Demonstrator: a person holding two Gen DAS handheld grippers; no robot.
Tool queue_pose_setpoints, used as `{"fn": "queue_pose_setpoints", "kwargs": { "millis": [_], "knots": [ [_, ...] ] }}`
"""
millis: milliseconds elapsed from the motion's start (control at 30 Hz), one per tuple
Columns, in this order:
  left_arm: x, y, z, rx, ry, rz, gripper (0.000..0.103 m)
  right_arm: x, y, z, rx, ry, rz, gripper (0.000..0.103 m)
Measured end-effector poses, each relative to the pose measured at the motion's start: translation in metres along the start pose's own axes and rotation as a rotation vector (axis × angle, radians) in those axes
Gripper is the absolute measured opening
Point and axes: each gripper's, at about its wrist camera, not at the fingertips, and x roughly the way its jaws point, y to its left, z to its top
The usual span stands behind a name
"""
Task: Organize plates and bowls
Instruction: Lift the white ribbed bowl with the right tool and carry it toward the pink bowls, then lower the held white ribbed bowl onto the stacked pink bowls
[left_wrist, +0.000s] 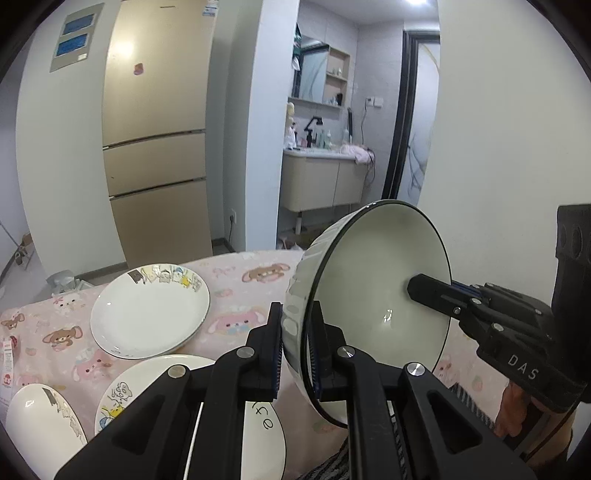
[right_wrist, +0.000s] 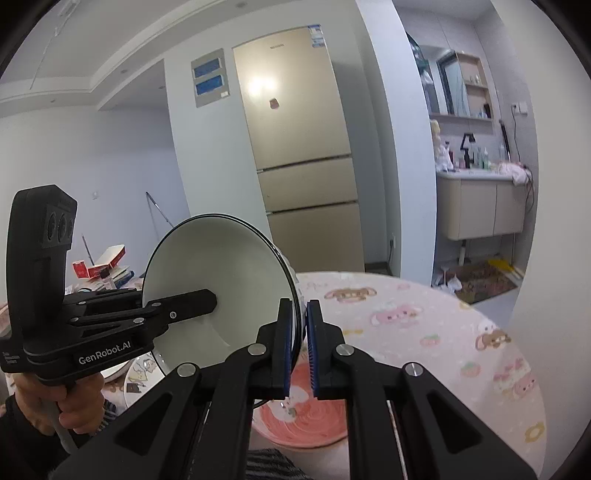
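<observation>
A white bowl with a dark rim (left_wrist: 373, 280) is held up on its side above the table, and both grippers grip its rim. My left gripper (left_wrist: 297, 334) is shut on the bowl's lower rim. My right gripper (right_wrist: 300, 332) is shut on the same bowl (right_wrist: 221, 273) at its near rim. The right gripper's body (left_wrist: 517, 332) reaches into the bowl from the right in the left wrist view. The left gripper's body (right_wrist: 110, 321) shows in the right wrist view. Three white cartoon plates lie on the table: one farther (left_wrist: 147, 310), one near (left_wrist: 147, 384), one at the left edge (left_wrist: 37, 421).
The table has a pink cartoon cloth (left_wrist: 240, 295). A pink swirl bowl (right_wrist: 306, 421) sits on it below the right gripper. A gold fridge (left_wrist: 155, 129) stands behind the table, with a bathroom vanity (left_wrist: 321, 177) to its right. Boxes and clutter (right_wrist: 103, 266) lie at the left.
</observation>
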Motion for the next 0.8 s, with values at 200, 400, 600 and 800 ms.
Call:
{"fn": "queue_pose_setpoints", "kwargs": {
  "millis": [200,400,600,800],
  "knots": [
    [0.026,-0.001,-0.010,0.005,0.087,-0.021,0.013,0.011,-0.012,-0.015,0.024,0.049,-0.017,0.007],
    [0.048,-0.007,-0.024,0.049,0.162,-0.013,0.014,0.021,-0.019,-0.029,0.026,0.098,-0.046,0.007],
    [0.058,-0.004,-0.028,0.036,0.180,-0.038,0.014,0.021,-0.023,-0.033,0.041,0.106,-0.049,0.007],
    [0.064,-0.012,-0.031,0.101,0.179,0.003,0.017,0.029,-0.028,-0.036,0.063,0.132,-0.038,0.007]
  ]
}}
